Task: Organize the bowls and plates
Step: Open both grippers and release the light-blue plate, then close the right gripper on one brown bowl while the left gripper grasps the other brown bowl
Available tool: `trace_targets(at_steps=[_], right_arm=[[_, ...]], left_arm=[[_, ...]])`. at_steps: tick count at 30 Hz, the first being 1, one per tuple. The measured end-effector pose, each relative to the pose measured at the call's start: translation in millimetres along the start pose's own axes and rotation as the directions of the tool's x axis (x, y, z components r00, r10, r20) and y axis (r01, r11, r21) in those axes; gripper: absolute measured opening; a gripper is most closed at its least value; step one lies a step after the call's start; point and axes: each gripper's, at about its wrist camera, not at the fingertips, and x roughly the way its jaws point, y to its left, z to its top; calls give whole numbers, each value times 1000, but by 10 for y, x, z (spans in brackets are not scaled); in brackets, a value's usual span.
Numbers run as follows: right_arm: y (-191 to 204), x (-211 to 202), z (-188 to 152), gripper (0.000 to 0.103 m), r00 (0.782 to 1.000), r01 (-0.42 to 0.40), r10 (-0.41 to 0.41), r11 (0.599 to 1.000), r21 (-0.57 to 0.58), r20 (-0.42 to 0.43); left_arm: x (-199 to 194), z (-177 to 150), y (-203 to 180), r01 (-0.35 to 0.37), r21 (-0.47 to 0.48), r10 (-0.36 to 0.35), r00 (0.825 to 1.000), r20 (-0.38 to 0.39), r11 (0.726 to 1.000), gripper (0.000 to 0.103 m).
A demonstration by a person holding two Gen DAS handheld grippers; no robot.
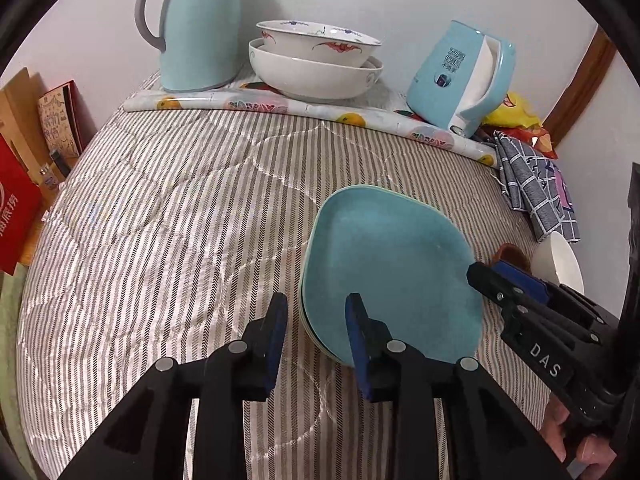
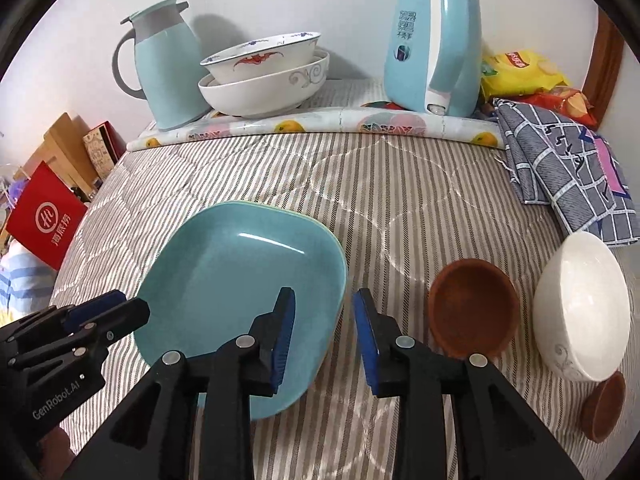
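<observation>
We find a tabletop (image 2: 304, 184) covered in striped quilted cloth, with a fruit-print mat (image 2: 320, 126) rolled along its far side. On that far side stand a blue thermos jug (image 2: 168, 72), a blue electric kettle (image 2: 432, 48), and two large white bowls (image 2: 260, 76) nested one in the other, the patterned one uppermost. A checked cloth (image 2: 568, 164) and snack packets (image 2: 524, 68) lie at the far right.

Nearer us, a stack of teal plates (image 2: 240, 280) sits flat on the tabletop; pale rims show beneath the top plate, so we judge at least two. To its right, apart from it, stand a brown bowl (image 2: 472, 308), then a white bowl (image 2: 580, 304) tipped on its side, and a smaller brown dish (image 2: 604, 406) touching or just beside the white bowl.

The left gripper (image 1: 316, 340) is released, holding nothing, its right finger over the plates' near-left rim. The right gripper (image 2: 324, 336) is likewise released and empty, its left finger over the plates' near-right edge.

In our judgement the plates are already gathered and the loose bowls remain unsorted. The next move calls for the right gripper to swing right to the brown bowl or white bowl, take it by the rim, and nest it.
</observation>
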Motion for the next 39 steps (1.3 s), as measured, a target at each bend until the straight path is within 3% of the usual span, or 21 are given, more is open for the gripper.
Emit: trace_targets(at_steps=[4,16,26,39], right_arm=[[-37,-140,-64,42,1000,5,-5,1000,9,19],[-253,-753,-268,53,992,19,-25,999,49,121],[-490,-1114,-505,56,985,55,-67,995,78,161],[-1196,-1472,-754,56,966,132,-174,968,212,193]], left_arm=[[-106,-28,-54,-3,9,3,1000,17,1000,28],[-423,-137,-336,9,51,-13,997,71,999,29],[-624,-226,-644,11,86,-21,993,115,996,28],[-624,-280,-1151,39,140,-58,989,139,989,29]])
